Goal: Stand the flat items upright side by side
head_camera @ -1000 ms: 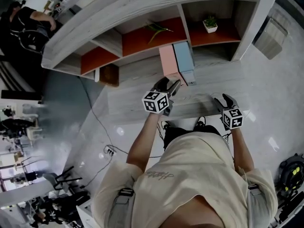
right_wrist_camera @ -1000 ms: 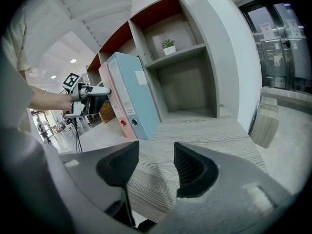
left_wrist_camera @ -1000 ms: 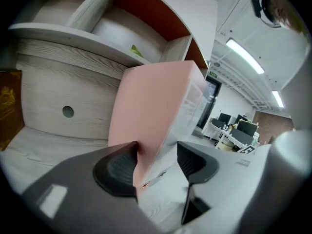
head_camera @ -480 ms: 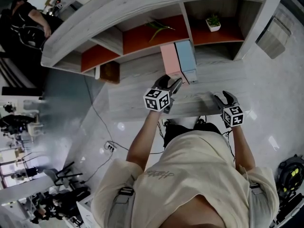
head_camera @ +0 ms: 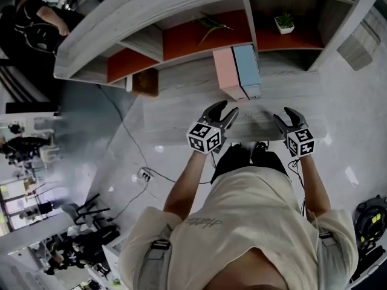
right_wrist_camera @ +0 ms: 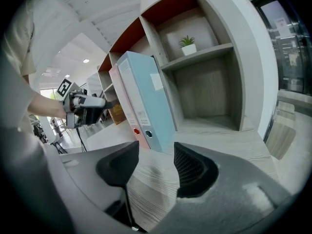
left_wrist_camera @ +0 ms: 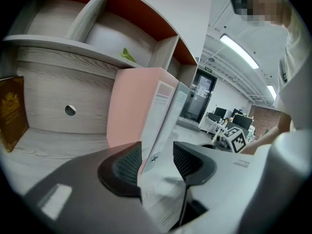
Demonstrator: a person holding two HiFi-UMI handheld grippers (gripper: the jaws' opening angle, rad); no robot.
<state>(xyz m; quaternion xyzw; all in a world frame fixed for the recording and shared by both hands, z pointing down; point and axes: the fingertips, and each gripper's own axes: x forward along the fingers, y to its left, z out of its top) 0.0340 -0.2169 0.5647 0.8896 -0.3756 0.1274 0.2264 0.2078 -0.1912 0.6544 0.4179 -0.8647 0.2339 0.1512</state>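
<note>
Left claw (head_camera: 227,110) has drawn back from the pale pink upright binder (head_camera: 227,71). Its jaws have just been narrowing but are apart, with the binder ahead of the tips and not gripped. Right claw (head_camera: 285,115) is apart and empty. The pink binder and light blue binder (head_camera: 248,67) stand upright and touching, spines outward, on the grey wood-grain bench (head_camera: 175,110) below the shelves. The task looks finished.

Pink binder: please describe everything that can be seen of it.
The pink binder stands upright on the pale wood desk, with its spine toward the person and one side flat against the blue binder. Its covers look like matt pink board. The spine carries a white label high up and a red finger ring near the bottom. It looks closed and undamaged. Nothing else is seen touching it.
</note>
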